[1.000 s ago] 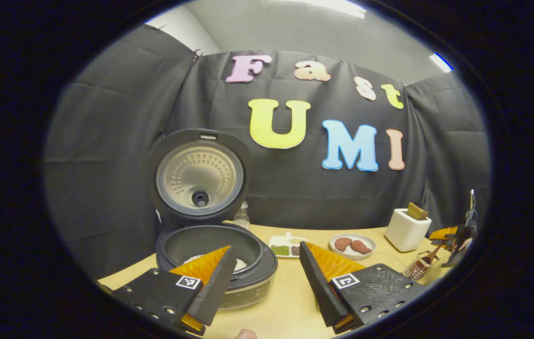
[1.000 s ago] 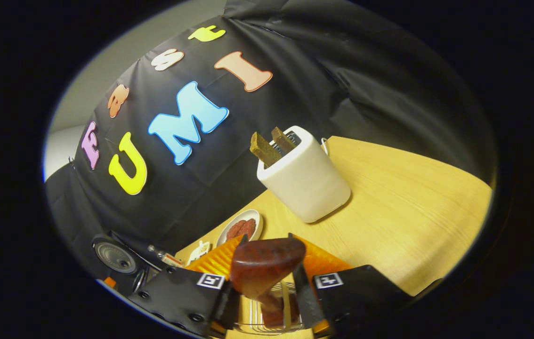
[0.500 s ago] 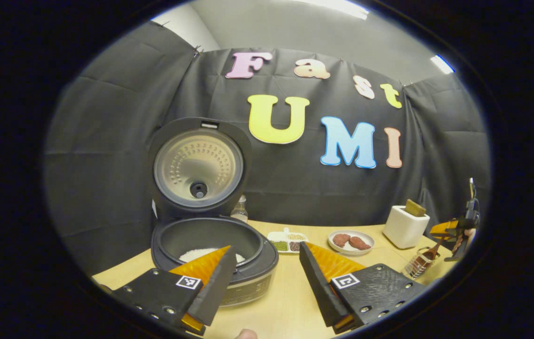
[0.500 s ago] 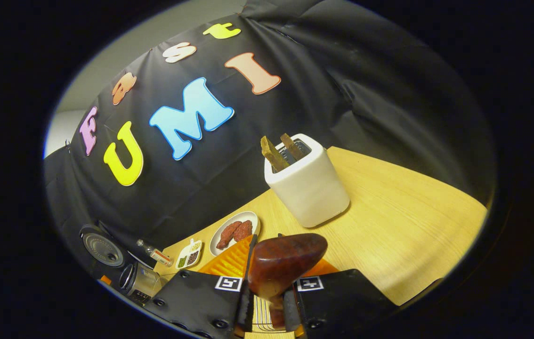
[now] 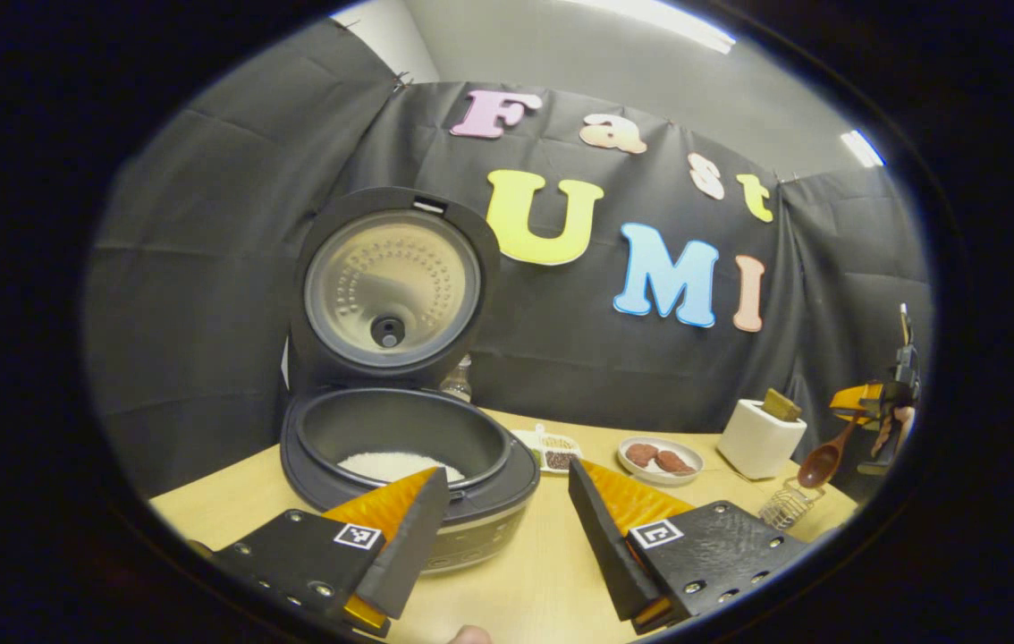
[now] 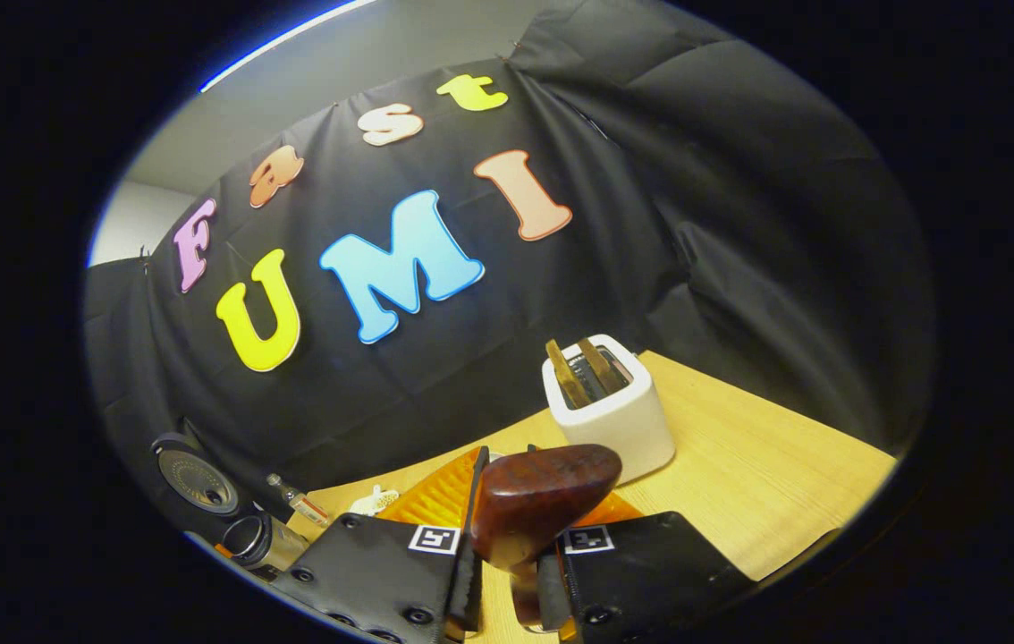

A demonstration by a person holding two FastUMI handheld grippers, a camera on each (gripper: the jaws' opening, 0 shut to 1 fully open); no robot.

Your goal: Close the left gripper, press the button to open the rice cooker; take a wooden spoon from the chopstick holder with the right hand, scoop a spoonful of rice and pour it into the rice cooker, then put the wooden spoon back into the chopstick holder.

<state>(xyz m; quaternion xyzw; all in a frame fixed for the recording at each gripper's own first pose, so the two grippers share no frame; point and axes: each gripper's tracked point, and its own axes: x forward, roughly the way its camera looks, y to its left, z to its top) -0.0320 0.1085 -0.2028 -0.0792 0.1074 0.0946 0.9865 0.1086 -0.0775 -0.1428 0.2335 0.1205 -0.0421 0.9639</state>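
Note:
The rice cooker stands open, its lid upright and white rice in the pot. My left gripper hovers open in front of it and holds nothing. At the far right of the left gripper view, the right gripper holds the wooden spoon above the wire chopstick holder. In the right gripper view, my right gripper is shut on the spoon's rounded brown end, which sticks up between the fingers.
A white toaster with two slices stands on the wooden table at the back right. A plate of meat, a small divided dish and a bottle sit between the cooker and the toaster.
The right gripper closed on the wooden spoon and lifted it up out of the chopstick holder. The left gripper stayed open and shifted slightly before the cooker.

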